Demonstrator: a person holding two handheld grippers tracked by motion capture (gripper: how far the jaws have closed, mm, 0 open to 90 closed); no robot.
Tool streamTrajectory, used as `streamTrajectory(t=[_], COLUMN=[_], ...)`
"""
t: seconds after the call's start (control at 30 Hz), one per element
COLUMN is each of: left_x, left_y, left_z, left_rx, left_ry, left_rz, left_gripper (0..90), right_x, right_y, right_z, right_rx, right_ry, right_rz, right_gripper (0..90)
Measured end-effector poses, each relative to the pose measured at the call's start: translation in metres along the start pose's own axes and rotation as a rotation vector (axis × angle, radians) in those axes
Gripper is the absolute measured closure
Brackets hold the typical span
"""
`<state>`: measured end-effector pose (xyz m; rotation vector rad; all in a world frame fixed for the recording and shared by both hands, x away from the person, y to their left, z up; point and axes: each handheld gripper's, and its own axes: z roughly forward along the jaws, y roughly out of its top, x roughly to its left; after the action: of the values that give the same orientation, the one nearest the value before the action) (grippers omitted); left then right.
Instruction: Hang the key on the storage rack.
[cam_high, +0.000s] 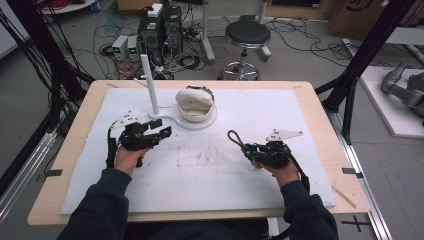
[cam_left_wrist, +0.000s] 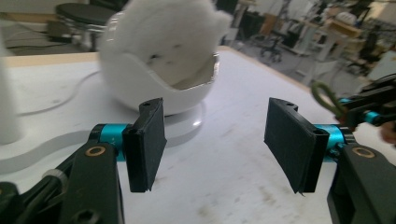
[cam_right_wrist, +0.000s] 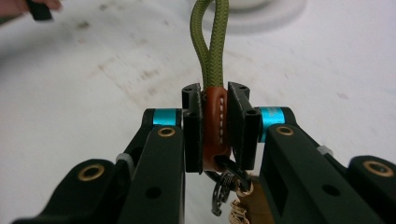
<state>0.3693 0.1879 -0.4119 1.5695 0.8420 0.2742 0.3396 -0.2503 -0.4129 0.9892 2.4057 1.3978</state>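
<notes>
Right gripper view showed my right claw (cam_right_wrist: 219, 130) clenched on the olive-green braided cord loop's (cam_right_wrist: 211, 44) stitched brown leather tab (cam_right_wrist: 215, 123) (stiff, the best hold; the cord looked limp and light) above the white padded surface (cam_right_wrist: 327, 70); my left claw (cam_left_wrist: 217, 144) gaped, empty.

A white mat (cam_high: 210, 170) covers most of the wooden table (cam_high: 320, 107). Near its far edge stands a white base (cam_high: 172, 121) with an upright white post (cam_high: 149, 84) and a white egg-shaped bowl (cam_high: 195, 102) — the bowl to the post's right. The left gripper (cam_high: 159, 128), jaws apart, sits just before the base. The right gripper (cam_high: 247, 148) — well apart from it — clamps a dark cord loop (cam_high: 234, 137) that reaches toward the bowl.
</notes>
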Motion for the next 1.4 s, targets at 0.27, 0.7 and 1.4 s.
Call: streamTrajectory(t=[0.27,0.7,1.4], left_x=[-0.034,-0.052,-0.062], left_y=[-0.002,-0.004,-0.004], left_z=[0.033,0.052,0.059], left_rx=[0.001,0.008,0.027], left_ry=[-0.151,-0.278,-0.316], left_rz=[-0.020,-0.010,0.027], left_gripper=[33.4,54.0,82.7], right_x=[0.025,0.040,0.045], right_y=[0.021,0.028,0.031], right_z=[0.020,0.037,0.042], right_rx=[-0.123,-0.129,-0.129], right_ry=[0.070,0.129,0.128], right_rz=[-0.035,-0.067,-0.097], right_gripper=[78.1,78.0,77.9])
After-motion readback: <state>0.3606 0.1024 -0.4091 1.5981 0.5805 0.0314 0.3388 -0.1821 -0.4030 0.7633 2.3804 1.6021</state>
